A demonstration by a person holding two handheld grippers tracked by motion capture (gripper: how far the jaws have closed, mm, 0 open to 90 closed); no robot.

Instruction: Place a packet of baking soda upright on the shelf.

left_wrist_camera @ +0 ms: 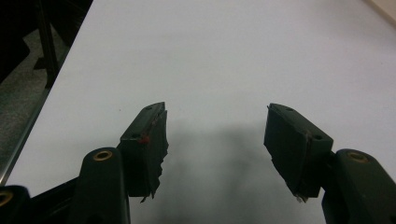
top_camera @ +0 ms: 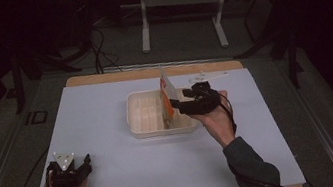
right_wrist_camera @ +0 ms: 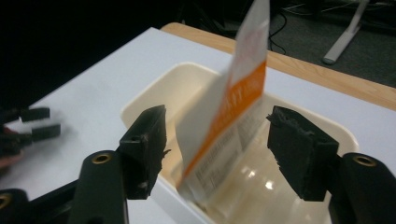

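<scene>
Orange/white packet point(right_wrist_camera: 233, 107) in tray point(right_wrist_camera: 154, 93); print blurred, unreadable.

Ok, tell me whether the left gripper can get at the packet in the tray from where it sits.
Probably not without moving: the left gripper sits open at the table's near left corner, while the packet stands in the tray beside the right gripper. Bare table lies between.

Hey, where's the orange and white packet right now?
In the high view the packet stands on edge inside the white tray at mid-table, toward the tray's right side, just left of the open right claw.
</scene>
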